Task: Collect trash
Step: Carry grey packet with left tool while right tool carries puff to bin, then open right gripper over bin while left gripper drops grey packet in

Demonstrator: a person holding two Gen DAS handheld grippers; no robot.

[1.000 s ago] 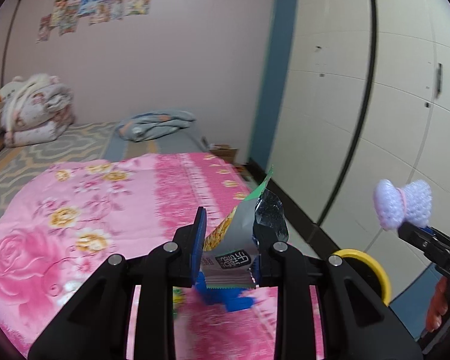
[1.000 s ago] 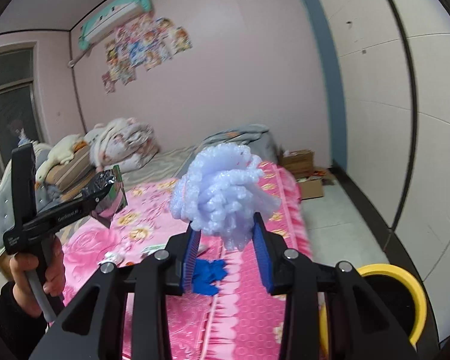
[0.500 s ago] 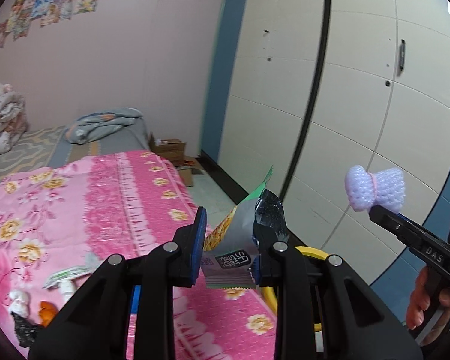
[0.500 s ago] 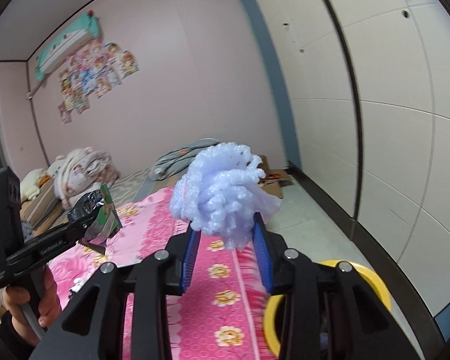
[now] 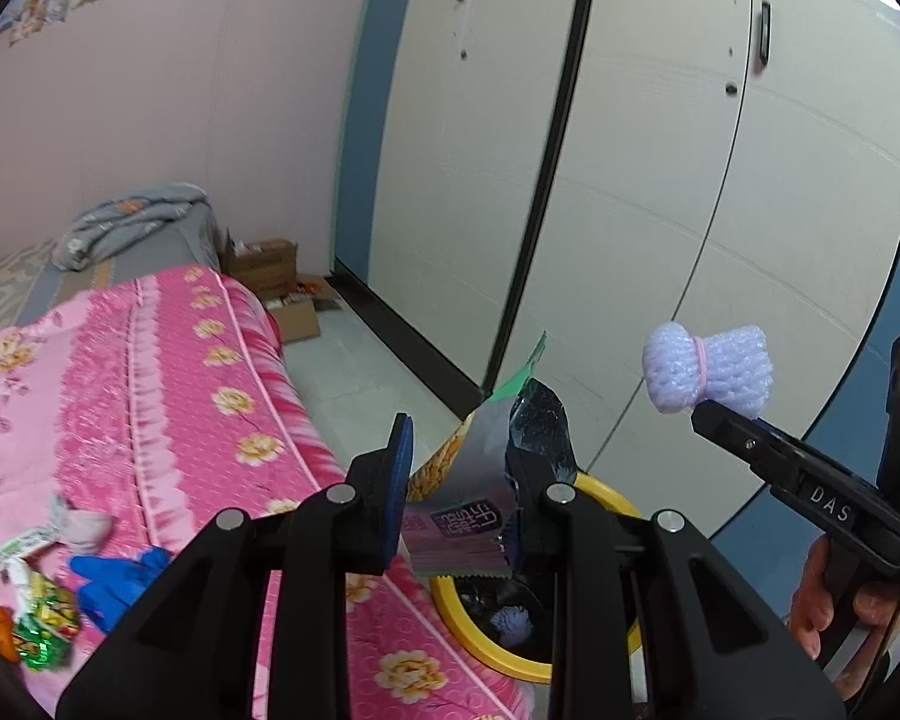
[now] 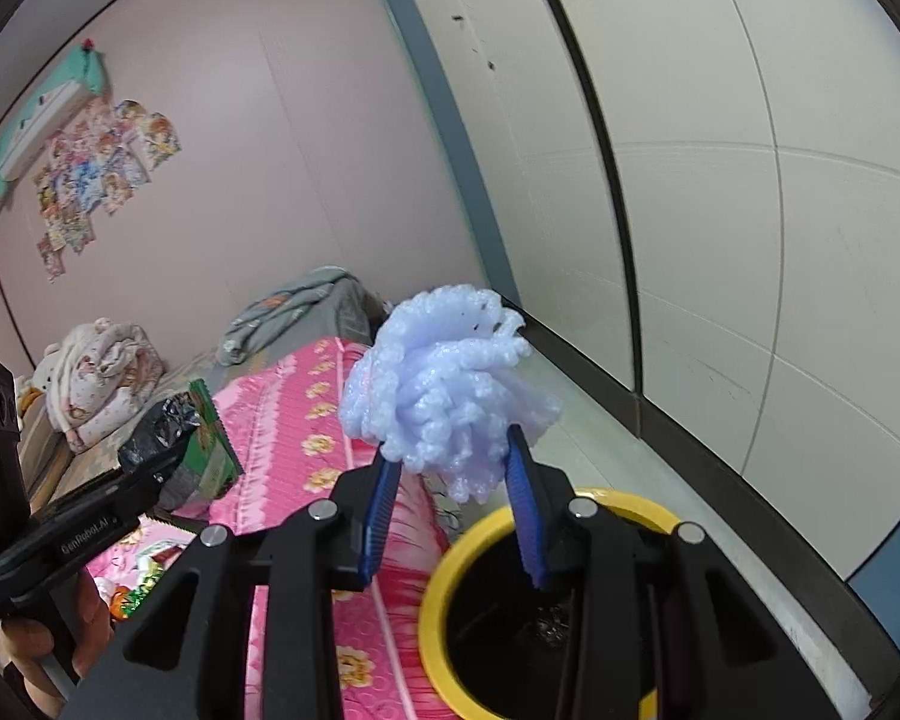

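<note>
Left wrist view: your left gripper [image 5: 459, 489] is clamping a snack wrapper [image 5: 471, 516], nearly closed, above the yellow-rimmed bin [image 5: 621, 504] beside the pink bed [image 5: 150, 396], right wrist view: your right gripper [image 6: 453, 519] is pinching a lilac foam net [image 6: 444, 393], partly closed, over the bin [image 6: 444, 570].
</note>
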